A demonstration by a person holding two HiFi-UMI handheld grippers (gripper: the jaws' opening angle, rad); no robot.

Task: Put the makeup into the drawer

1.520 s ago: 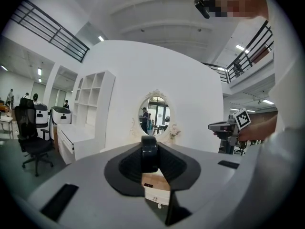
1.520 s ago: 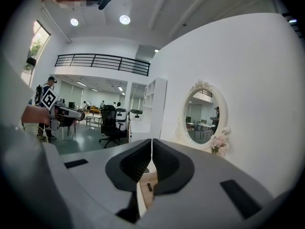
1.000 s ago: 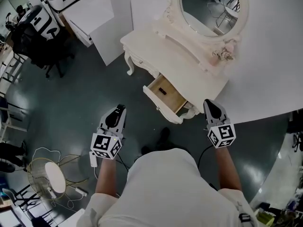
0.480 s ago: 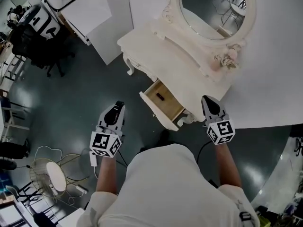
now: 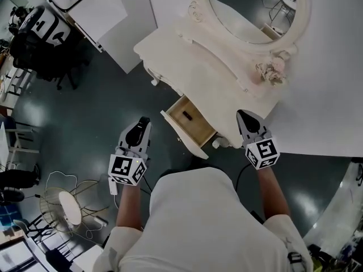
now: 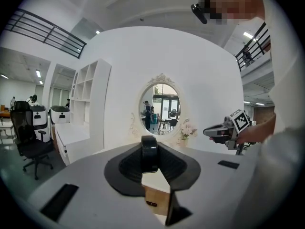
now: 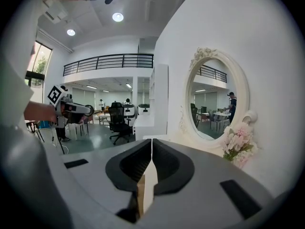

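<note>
Left gripper [image 5: 143, 123] clamped on black round makeup compact [image 6: 149, 154]. Right gripper [image 5: 245, 117] has jaws together, empty. Both are closer to the open drawer [image 5: 198, 132] than a second ago. Small dark item [image 5: 186, 116] inside the drawer. White dressing table [image 5: 187, 55] and oval mirror [image 5: 249, 10] beyond.

The mirror [image 5: 255, 10] runs off the head view's top edge, the dark speck [image 5: 186, 116] in the open drawer [image 5: 199, 130] is too small to identify, and the black round case [image 6: 149, 151] in the left gripper [image 6: 150, 162] shows only edge-on.
</note>
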